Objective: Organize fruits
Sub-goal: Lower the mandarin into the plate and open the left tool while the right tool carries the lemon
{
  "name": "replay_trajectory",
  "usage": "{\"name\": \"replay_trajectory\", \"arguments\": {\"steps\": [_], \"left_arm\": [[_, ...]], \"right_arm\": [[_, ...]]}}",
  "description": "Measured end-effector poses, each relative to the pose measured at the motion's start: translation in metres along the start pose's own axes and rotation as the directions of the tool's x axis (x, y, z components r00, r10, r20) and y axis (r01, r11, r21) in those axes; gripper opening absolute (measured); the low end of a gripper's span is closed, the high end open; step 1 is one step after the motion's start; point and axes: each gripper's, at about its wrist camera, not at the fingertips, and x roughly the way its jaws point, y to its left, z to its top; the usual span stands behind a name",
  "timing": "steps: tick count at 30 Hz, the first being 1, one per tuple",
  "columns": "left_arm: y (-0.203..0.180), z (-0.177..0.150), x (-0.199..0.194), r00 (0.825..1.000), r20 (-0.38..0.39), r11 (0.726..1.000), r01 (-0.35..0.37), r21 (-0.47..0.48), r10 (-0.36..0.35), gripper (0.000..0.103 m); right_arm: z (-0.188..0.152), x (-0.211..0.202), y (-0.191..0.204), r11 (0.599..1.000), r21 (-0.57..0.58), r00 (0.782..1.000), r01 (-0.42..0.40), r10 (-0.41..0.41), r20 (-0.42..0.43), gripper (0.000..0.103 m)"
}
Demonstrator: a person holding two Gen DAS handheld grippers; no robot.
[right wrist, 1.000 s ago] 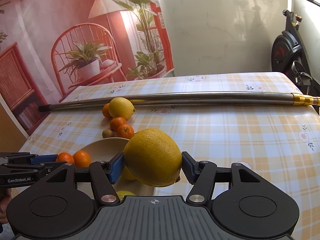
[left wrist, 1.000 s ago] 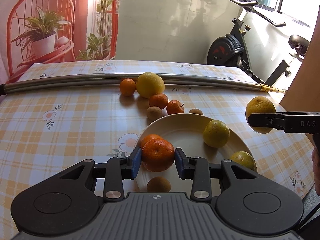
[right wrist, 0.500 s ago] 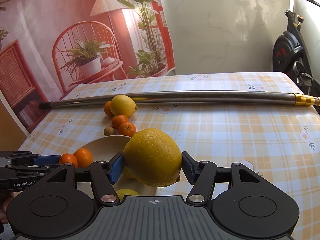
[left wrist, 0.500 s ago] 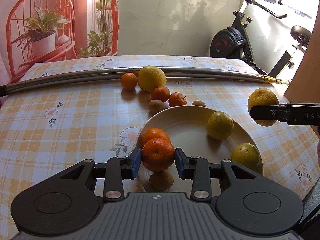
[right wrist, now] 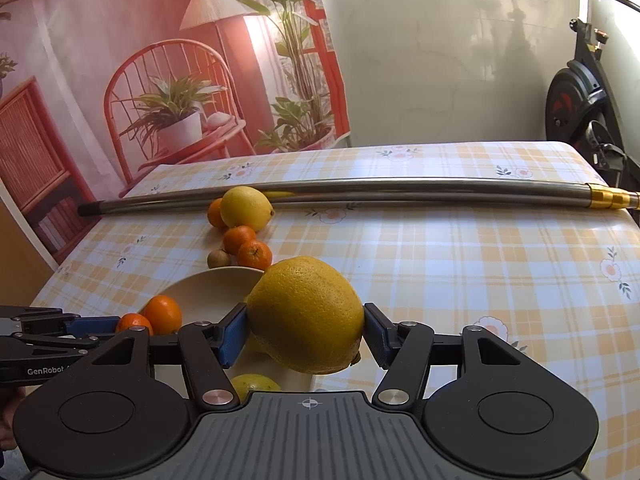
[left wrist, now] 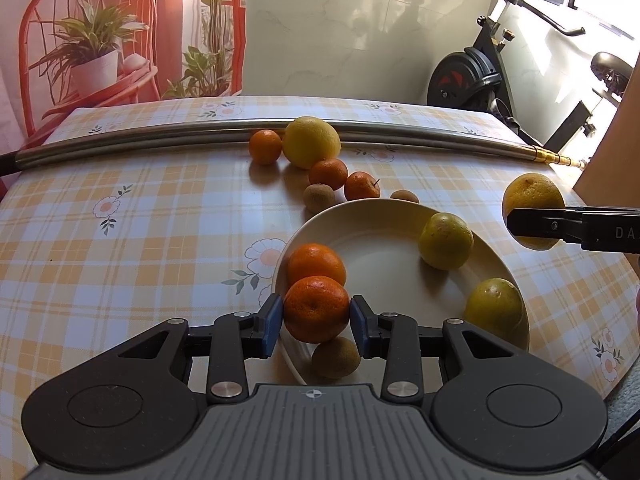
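Very little is changing over the last second. The left gripper [left wrist: 317,314] is still clenching a mandarin [left wrist: 316,309] between its blue pads, just above the near rim of the plate [left wrist: 380,236]; the right gripper [right wrist: 305,334] is still clenching a big yellow citrus fruit [right wrist: 306,314], and it is hanging beside the right edge of the plate. Both hands are staying almost in place. Only the left view is tilting a little, so the plate and the fruits on the table are now sitting lower in that picture than one second ago.

On the plate another mandarin [left wrist: 317,264] is lying just behind the held one, two yellow-green fruits [left wrist: 445,241] are resting near the right rim, and a small brown fruit [left wrist: 335,357] is sitting at the near edge, partly under the left gripper. More fruits are waiting on the checked tablecloth [left wrist: 160,220] beside the long metal pipe [left wrist: 160,136]: a lemon [left wrist: 312,142], three mandarins and two small brown ones.

In my judgement, both hands are pausing with fruit already lifted, so the next thing is to lower each one into the plate and release it. The loose fruits are round and could roll if the plate is pushed.
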Motion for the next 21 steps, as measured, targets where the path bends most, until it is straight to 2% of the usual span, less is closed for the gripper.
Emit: {"name": "replay_trajectory", "arguments": {"steps": [10,21], "left_arm": [[0.005,0.0,-0.003,1.0,0.012,1.0,-0.008,-0.027,0.009,0.039],[0.017,0.007,-0.015,0.997,0.075,0.995,-0.029,-0.095,0.036,0.039]], "right_arm": [[-0.001,0.0,0.003,1.0,-0.007,1.0,-0.004,0.004,-0.001,0.056],[0.011,0.0,0.01,0.999,-0.043,1.0,-0.014,0.014,0.01,0.056]]}}
